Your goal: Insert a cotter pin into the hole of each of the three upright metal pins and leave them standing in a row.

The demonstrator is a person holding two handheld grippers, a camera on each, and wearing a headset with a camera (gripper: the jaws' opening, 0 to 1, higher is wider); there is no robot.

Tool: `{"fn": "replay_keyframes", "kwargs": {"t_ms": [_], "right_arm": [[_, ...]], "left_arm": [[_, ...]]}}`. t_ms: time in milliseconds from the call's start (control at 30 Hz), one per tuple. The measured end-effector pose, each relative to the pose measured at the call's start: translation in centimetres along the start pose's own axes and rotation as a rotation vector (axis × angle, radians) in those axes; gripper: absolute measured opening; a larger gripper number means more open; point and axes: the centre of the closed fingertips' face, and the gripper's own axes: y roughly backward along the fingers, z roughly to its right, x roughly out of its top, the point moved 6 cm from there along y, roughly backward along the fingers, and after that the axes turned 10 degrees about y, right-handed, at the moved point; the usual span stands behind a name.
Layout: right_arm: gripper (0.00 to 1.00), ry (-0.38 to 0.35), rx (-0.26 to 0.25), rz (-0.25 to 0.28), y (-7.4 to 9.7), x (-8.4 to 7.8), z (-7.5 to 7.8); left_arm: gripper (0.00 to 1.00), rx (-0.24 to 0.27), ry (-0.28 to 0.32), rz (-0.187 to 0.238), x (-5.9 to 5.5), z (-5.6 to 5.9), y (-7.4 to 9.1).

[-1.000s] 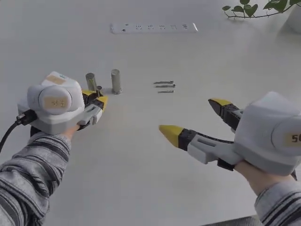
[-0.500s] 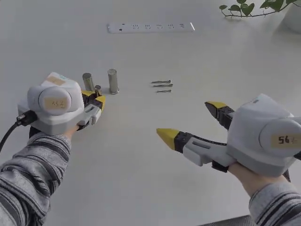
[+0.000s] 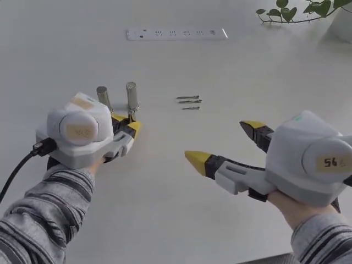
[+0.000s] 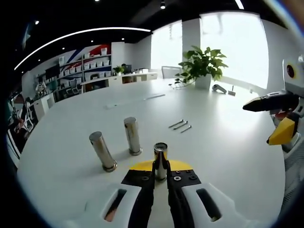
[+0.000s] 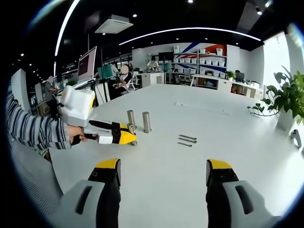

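Left gripper view: left tool point(image 4: 160, 166) clamped tight on one metal pin point(image 4: 160, 154), upright, just beside two more pins point(image 4: 132, 136) standing free on the worktop point(image 4: 228, 142). Three cotter pins point(image 4: 179, 125) lie side by side, well apart from them and further from the near edge. Head view: right tool point(image 3: 224, 140) spread wide, holding nothing, toward the near edge.

Shiny silver metal pins point(image 3: 132, 98) at eleven o'clock on the plain white tabletop point(image 3: 165, 209); pale grey left gripper point(image 3: 131, 125) and right gripper point(image 3: 220, 140), black jaws tipped yellow; grey-striped sleeves point(image 3: 38, 220); green plant point(image 3: 286, 10) at one o'clock.
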Motion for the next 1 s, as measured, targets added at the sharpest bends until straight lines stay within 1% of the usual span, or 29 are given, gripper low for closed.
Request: {"fn": "replay_keyframes", "kwargs": {"t_ms": [33, 133, 300, 433, 500, 600, 700, 767, 833, 867, 933, 1000], "right_arm": [[0.7, 0.001, 0.001, -0.002, 0.0, 0.0, 0.0], [0.69, 0.008, 0.009, -0.009, -0.1, 0.0, 0.0], [0.65, 0.012, 0.018, -0.014, -0.1, 0.1, 0.2], [0.61, 0.034, 0.051, -0.044, -0.2, -0.1, 0.3], [0.57, 0.034, 0.069, -0.052, -0.3, -0.1, 0.5], [0.53, 0.04, 0.086, -0.066, -0.3, -0.1, 0.8], [0.51, 0.059, 0.078, -0.094, -0.6, -0.3, 1.6], [0.5, 0.068, 0.077, -0.111, -0.7, -0.3, 2.1], [0.48, 0.082, 0.078, -0.125, -0.8, -0.3, 2.5], [0.47, 0.099, 0.087, -0.136, -0.8, -0.2, 2.7], [0.45, 0.131, 0.135, -0.174, -1.0, -0.2, 2.8], [0.43, 0.179, 0.178, -0.183, -1.5, 0.3, 3.1]], "left_arm": [[0.05, -0.005, -0.008, -0.002, -0.1, 0.2, -0.1], [0.05, -0.026, 0.006, -0.009, -0.3, 0.8, -0.2], [0.05, -0.04, -0.003, -0.007, -0.4, 1.3, -0.3], [0.05, -0.043, -0.012, -0.005, -0.5, 1.3, -0.3], [0.05, -0.043, -0.019, -0.004, -0.5, 1.3, -0.3], [0.05, -0.045, -0.011, -0.006, -0.4, 1.3, -0.3], [0.06, -0.045, -0.02, -0.01, -0.4, 1.3, -0.3], [0.06, -0.048, -0.012, -0.012, -0.4, 1.2, -0.3], [0.09, -0.04, -0.013, -0.018, -0.5, 1.1, -0.3], [0.11, -0.032, -0.018, -0.019, -0.5, 0.9, -0.3], [0.14, -0.03, -0.02, -0.018, -0.5, 0.8, -0.3], [0.16, -0.04, -0.012, -0.015, -0.4, 0.8, -0.1]]}}
